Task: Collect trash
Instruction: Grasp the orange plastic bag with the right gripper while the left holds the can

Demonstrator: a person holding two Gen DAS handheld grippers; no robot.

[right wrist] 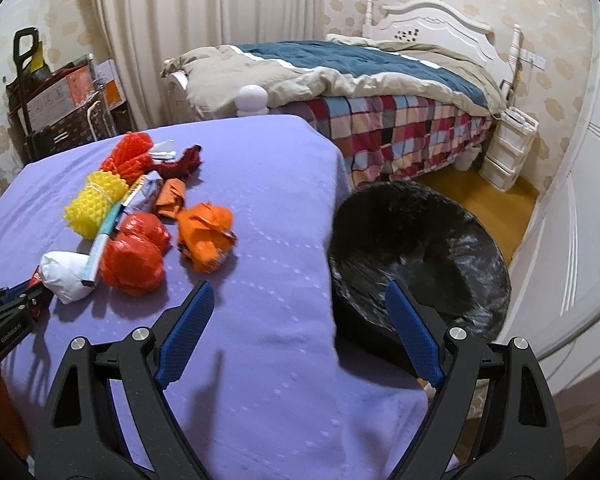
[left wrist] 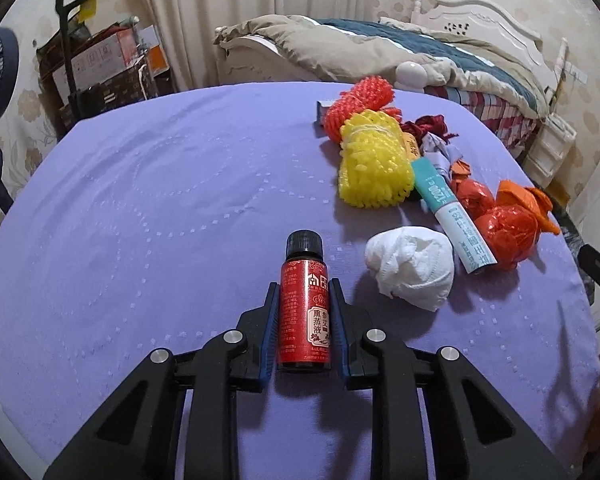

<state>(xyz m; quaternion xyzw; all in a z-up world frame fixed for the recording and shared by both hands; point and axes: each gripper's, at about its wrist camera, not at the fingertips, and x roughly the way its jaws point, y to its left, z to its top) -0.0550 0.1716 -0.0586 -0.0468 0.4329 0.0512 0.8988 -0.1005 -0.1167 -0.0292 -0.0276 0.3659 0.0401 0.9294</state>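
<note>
**Left grip made on bottle; carry to bin is next**

Step in hand: first pick-up. The left hand-held gripper (left wrist: 305, 300) is clamped on the small red bottle (left wrist: 304, 304), pads pressed to both sides of its label; the black cap points away from the camera. The bottle lies on the purple-covered table (left wrist: 160, 200), not visibly lifted yet. The right hand-held gripper (right wrist: 298, 332) stands wide apart with nothing between its fingers, poised over the table's right edge.

Remaining trash sits in a cluster right of the bottle: white crumpled tissue (left wrist: 410, 272) just beside it, then a teal-and-white box (left wrist: 452, 216), yellow foam net (left wrist: 374, 160), red foam net (left wrist: 356, 104), red wrappers (left wrist: 504, 232) and an orange wrapper (right wrist: 206, 236).

Next move, as judged: lift the bottle clear, carry it rightward over the cluster and past the table edge, and release above the black-lined bin (right wrist: 416, 248), which stands on the floor against that edge.

Room: the table's left half is open. The right gripper occupies the path to the bin and probably must yield. The tissue is close enough to be nudged on lift-off.
</note>
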